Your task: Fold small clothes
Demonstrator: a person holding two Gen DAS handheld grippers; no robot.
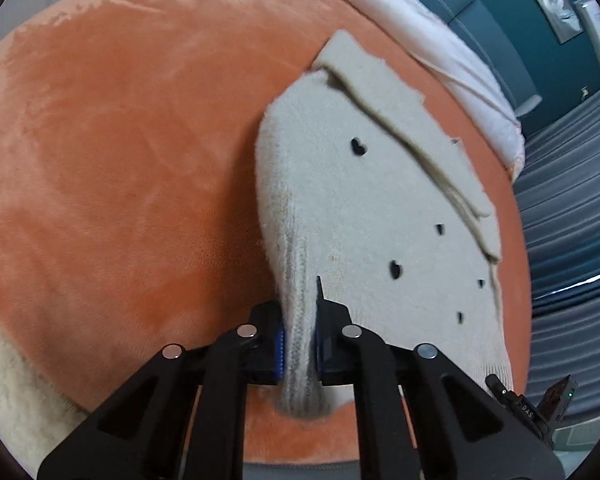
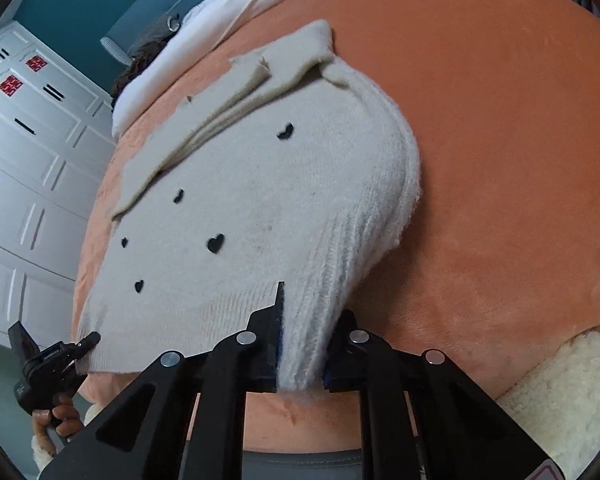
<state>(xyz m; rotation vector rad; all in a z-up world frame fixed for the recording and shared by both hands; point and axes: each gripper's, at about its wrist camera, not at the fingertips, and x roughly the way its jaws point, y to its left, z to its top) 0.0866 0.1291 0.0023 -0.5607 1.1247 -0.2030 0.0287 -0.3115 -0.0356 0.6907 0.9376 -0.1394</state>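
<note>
Lying on the orange blanket (image 1: 120, 168), the cream sweater (image 1: 360, 208) is pinched at its ribbed hem by both grippers: left gripper (image 1: 300, 344) and right gripper (image 2: 302, 354), each clamped on a bunched corner. White bedding (image 1: 440, 48) borders the far edge; open plush spreads alongside.

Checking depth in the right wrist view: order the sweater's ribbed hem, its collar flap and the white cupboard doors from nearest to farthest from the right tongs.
1. Ribbed hem: clamped in the right tongs.
2. Collar flap: sweater's far end.
3. White cupboard doors: background, left.
</note>
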